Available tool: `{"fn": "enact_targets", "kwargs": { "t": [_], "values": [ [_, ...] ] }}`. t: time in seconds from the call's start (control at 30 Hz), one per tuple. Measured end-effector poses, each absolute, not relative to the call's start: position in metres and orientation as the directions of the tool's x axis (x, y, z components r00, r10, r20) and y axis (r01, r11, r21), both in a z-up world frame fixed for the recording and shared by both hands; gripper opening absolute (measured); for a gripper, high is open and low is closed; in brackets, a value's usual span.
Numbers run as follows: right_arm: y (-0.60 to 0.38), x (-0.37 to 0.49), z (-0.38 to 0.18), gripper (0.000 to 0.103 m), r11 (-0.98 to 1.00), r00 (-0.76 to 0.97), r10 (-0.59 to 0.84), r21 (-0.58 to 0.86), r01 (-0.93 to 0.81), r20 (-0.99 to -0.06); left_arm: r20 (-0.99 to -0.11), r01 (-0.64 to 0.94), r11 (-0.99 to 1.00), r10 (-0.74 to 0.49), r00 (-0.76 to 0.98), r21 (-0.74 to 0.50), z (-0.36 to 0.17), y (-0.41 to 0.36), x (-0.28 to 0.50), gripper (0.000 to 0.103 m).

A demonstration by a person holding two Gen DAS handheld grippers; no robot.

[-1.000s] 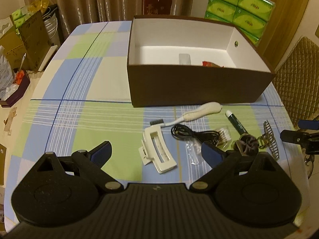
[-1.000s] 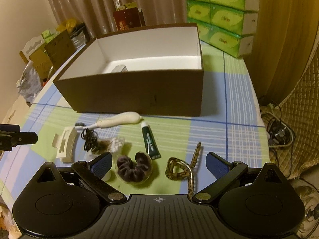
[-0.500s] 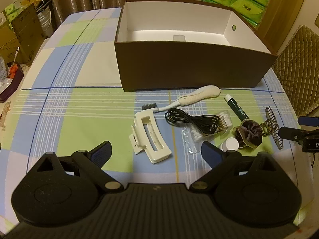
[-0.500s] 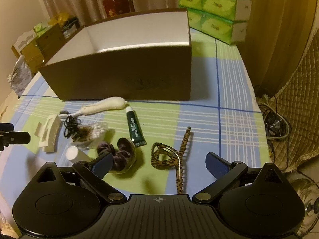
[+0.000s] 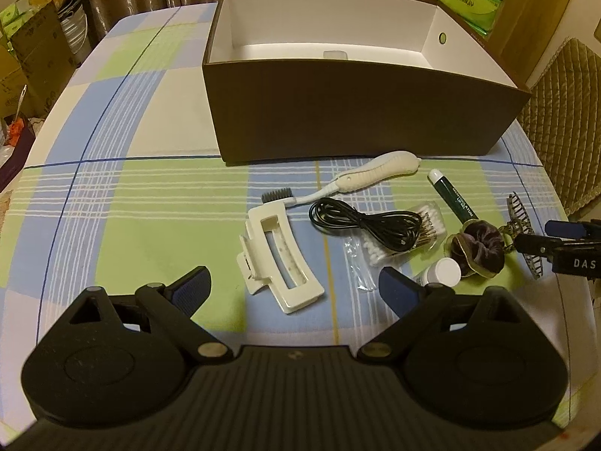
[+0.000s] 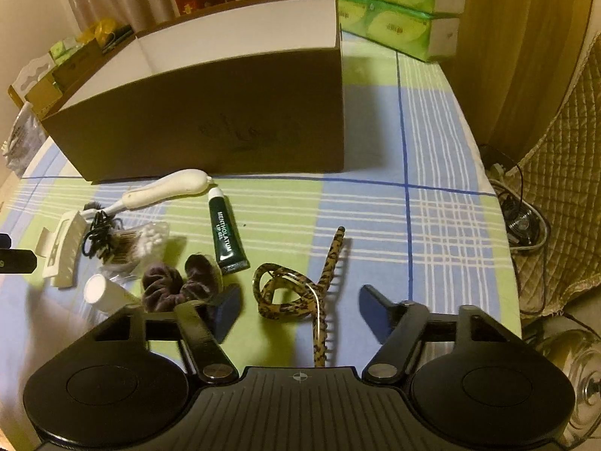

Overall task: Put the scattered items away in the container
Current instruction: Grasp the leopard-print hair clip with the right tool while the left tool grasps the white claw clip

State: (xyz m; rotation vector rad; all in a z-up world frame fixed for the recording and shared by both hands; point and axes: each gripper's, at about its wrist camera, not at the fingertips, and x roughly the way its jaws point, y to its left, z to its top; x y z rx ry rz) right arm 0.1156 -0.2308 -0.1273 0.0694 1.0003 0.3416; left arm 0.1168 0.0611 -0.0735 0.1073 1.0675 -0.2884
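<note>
Checked table with box, clutter

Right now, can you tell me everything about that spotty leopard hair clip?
The leopard hair clip is a claw clip in tan with dark spots, and it looks like glossy plastic. It has looped handles at one end and a long toothed arm, whose comb-like teeth show in the left wrist view. It lies flat on the checked tablecloth, right of the purple scrunchie. It sits between the two fingers of the right tool, whose jaws have just been closing; neither pad touches it yet.
</note>
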Motion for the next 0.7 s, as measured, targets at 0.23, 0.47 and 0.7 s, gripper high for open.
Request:
{"fn": "enact_targets", "kwargs": {
  "t": [0.23, 0.47, 0.7],
  "values": [
    [-0.226, 0.119, -0.137, 0.040, 0.940, 0.493, 0.321, 0.209, -0.270, -0.809, -0.881, 0.286, 0.957, -0.179, 0.438, -0.052, -0.080, 0.063, 0.123, 0.094],
    [-0.227, 0.121, -0.137, 0.040, 0.944, 0.496, 0.309, 0.201, -0.261, -0.812, -0.885, 0.276, 0.960, -0.171, 0.432, -0.051, -0.088, 0.066, 0.131, 0.093],
    [-0.230, 0.122, -0.137, 0.040, 0.943, 0.493, 0.313, 0.207, -0.260, -0.812, -0.889, 0.277, 0.960, -0.149, 0.434, -0.026, -0.100, 0.063, 0.144, 0.090]
  ]
}}
